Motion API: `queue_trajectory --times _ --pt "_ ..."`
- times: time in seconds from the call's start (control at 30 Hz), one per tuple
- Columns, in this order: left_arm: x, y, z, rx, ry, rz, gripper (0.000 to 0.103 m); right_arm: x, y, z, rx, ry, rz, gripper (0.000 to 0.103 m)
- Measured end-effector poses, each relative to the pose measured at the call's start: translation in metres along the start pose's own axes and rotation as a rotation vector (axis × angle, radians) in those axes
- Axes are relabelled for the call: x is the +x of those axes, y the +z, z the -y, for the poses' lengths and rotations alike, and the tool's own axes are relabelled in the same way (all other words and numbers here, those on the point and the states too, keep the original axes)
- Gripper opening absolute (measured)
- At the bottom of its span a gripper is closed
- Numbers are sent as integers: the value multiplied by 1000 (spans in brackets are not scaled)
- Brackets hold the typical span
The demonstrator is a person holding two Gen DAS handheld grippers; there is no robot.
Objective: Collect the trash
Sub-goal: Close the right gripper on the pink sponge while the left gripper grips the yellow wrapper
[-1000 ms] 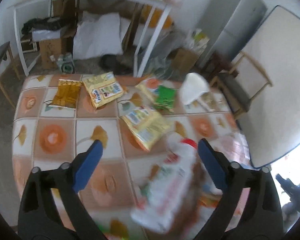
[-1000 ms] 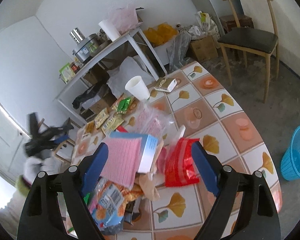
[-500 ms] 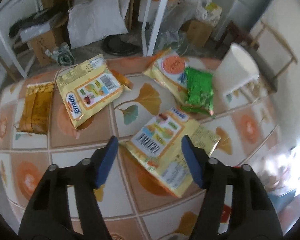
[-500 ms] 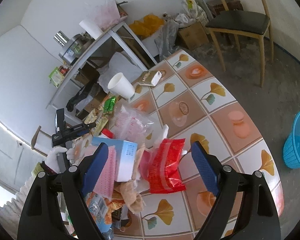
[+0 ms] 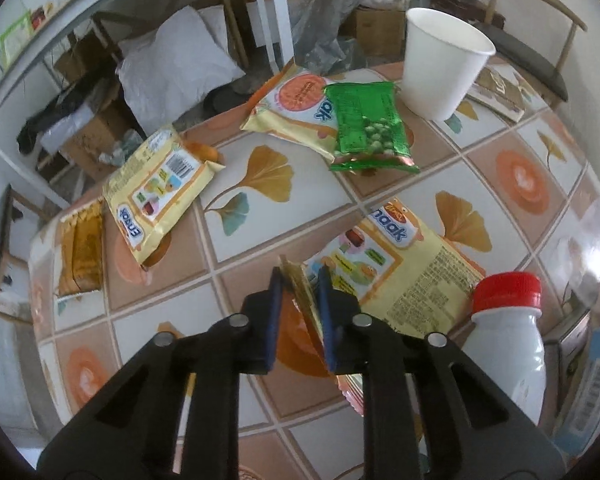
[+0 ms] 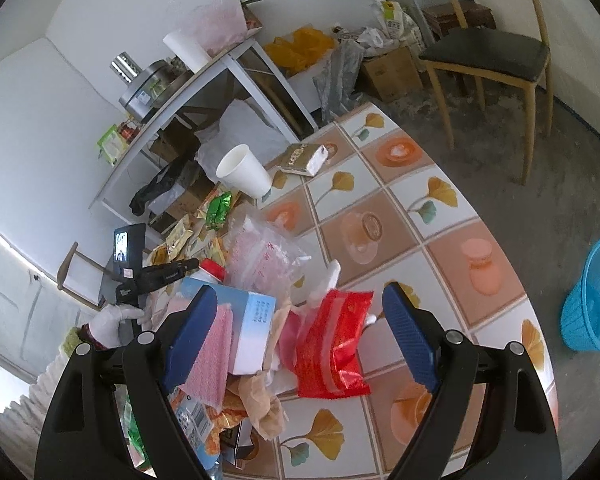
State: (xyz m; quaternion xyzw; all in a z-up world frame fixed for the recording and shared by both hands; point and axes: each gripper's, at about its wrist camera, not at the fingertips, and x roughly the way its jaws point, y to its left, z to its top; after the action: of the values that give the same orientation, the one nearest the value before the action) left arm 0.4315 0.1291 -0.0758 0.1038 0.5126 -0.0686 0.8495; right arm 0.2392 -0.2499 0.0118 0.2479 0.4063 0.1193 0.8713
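Note:
In the left wrist view my left gripper (image 5: 300,280) is shut on the near edge of a yellow snack packet (image 5: 404,264) that lies on the tiled table (image 5: 260,216). Another yellow packet (image 5: 156,196), a brown packet (image 5: 82,256), an orange-and-yellow packet (image 5: 296,104) and a green packet (image 5: 364,124) lie beyond. In the right wrist view my right gripper (image 6: 296,312) is open and empty above a red bag (image 6: 332,344), a blue-and-white box (image 6: 248,328) and a pile of wrappers. The left gripper (image 6: 180,268) shows there, held by a gloved hand.
A white paper cup (image 5: 440,60) stands at the far side, a red-capped white bottle (image 5: 504,340) at the near right. A blue basket (image 6: 592,300) sits on the floor to the right of the table. A wooden chair (image 6: 488,56) and a white shelf (image 6: 204,76) stand behind.
My left gripper has moved forward and down to the table and closed on the yellow packet's edge. My right gripper has stayed open, shifting only slightly over the pile.

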Motion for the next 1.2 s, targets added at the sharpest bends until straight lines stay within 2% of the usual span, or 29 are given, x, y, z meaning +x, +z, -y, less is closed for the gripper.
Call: queue_trajectory --times 0.1,0.27,0.43,0.53,0.63,0.7,0.77,0.87,1.0,1.13,1.2 --pt "-1 3 3 -2 7 13 9 2 9 -6 -20 8 -2 83" --pt "-16 5 -8 -56 -3 54 6 3 17 -16 -28 58 -14 81" --pt "-48 4 -25 -130 -13 122 6 13 8 -19 9 132 -73 78" --pt "-68 0 -33 -178 -23 167 5 19 -2 -26 -9 135 -108 77" --pt "-92 -5 -41 -227 -40 221 5 20 -11 -51 -158 127 -116 77" --pt "-111 -9 -46 -254 -59 256 5 17 -18 -79 -341 116 -104 77" --pt "-126 -13 -48 -274 -74 286 5 18 -26 -109 -558 94 -91 87" --pt "-152 -20 -51 -295 -106 330 5 28 -31 -133 -765 99 -118 91" --pt "-178 -37 -47 -307 -155 336 5 55 -31 -155 -1009 118 -267 93" --pt "-199 -62 -40 -307 -186 337 5 78 -37 -165 -1147 116 -417 94" --pt "-209 -75 -37 -309 -197 342 5 87 -41 -167 -1174 119 -482 94"
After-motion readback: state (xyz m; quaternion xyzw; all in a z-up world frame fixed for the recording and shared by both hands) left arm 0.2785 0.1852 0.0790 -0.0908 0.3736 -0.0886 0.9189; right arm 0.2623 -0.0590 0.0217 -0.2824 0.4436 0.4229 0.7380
